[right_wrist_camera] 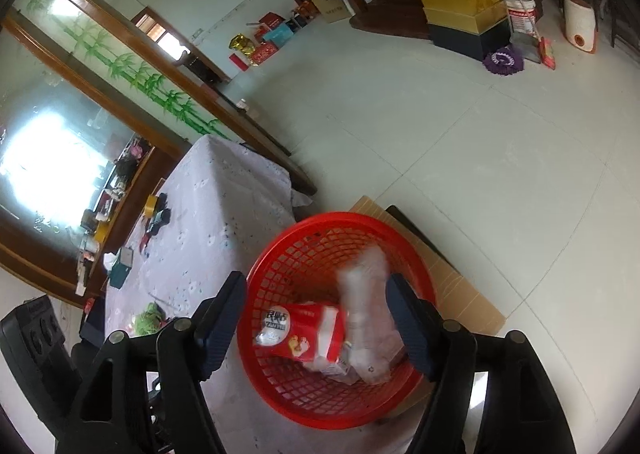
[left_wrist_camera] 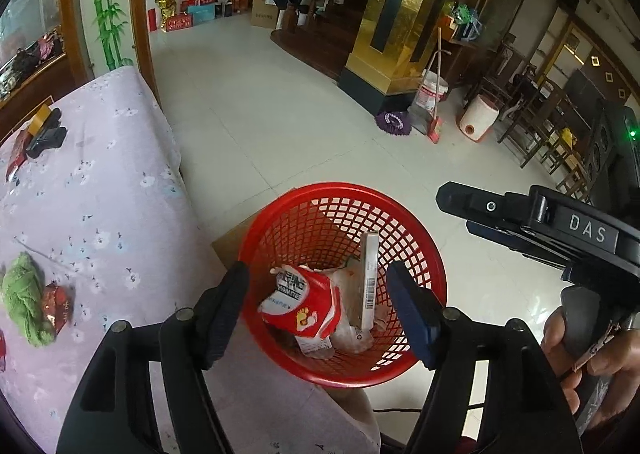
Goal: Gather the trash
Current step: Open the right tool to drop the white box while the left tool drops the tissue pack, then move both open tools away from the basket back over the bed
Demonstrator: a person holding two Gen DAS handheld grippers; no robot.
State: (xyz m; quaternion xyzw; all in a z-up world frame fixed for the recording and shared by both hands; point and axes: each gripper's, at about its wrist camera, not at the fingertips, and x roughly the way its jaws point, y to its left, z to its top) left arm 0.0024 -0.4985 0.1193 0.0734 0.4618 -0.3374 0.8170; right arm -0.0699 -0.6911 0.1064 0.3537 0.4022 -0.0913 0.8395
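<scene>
grippers, left (left_wrist_camera: 318,310) and right (right_wrist_camera: 316,320), both open and empty above red basket (left_wrist_camera: 404,372) of trash.

Table (left_wrist_camera: 120,182) covered with a pale lilac floral cloth. Red mesh basket (left_wrist_camera: 404,222) stands at its near corner, overhanging the edge above the tiled floor (left_wrist_camera: 288,102). Green cloth (left_wrist_camera: 24,298) lies toward the left edge, a red wrapper (left_wrist_camera: 58,304) touching it. At the far end: a roll of yellow tape (left_wrist_camera: 40,119), a black object (left_wrist_camera: 46,138) just beside it, and another red packet (left_wrist_camera: 18,152).
</scene>
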